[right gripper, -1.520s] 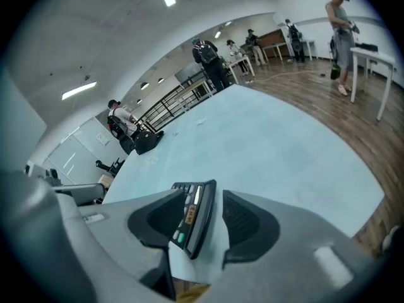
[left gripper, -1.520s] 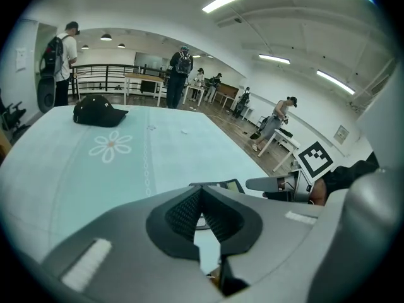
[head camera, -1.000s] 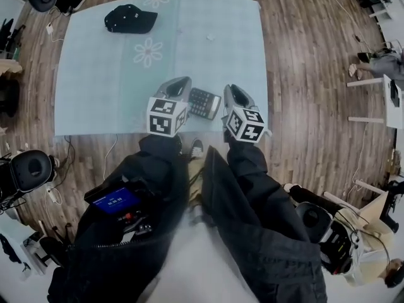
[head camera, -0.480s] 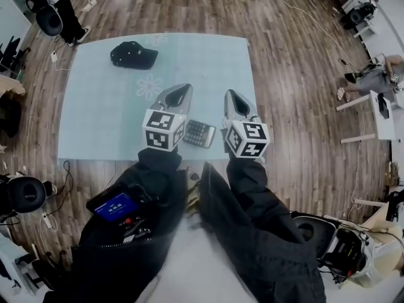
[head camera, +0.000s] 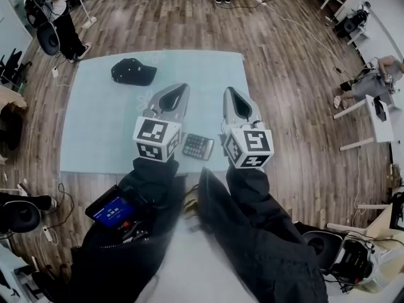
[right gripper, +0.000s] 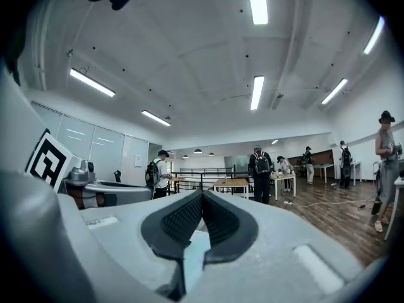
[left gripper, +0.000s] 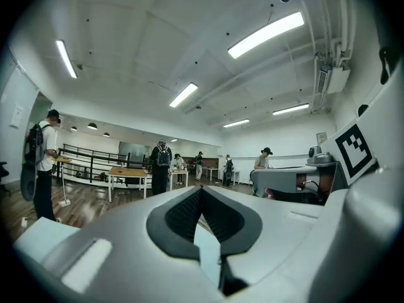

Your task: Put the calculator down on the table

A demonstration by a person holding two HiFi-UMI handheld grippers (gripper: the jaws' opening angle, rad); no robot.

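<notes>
A dark calculator [head camera: 198, 146] lies flat near the front edge of the pale blue table [head camera: 101, 125], and nothing touches it. Both grippers hang well above the table and point level, out into the room. My left gripper [head camera: 182, 88] is up and left of the calculator. Its black pads meet at the tip [left gripper: 201, 189] with nothing between them. On the other side, the right gripper [head camera: 230, 91] is up and right of the calculator, also shut and empty [right gripper: 202, 193]. Their marker cubes partly hide the table's front strip.
A black cap [head camera: 133, 71] lies at the table's far left. A device with a blue screen [head camera: 113, 210] hangs at my chest. Wood floor surrounds the table, with chairs [head camera: 47, 36] on the left. Several people and tables [right gripper: 230, 185] stand across the room.
Both grippers have risen from beside the calculator toward the camera and now point level. The calculator stays flat on the table below them.
</notes>
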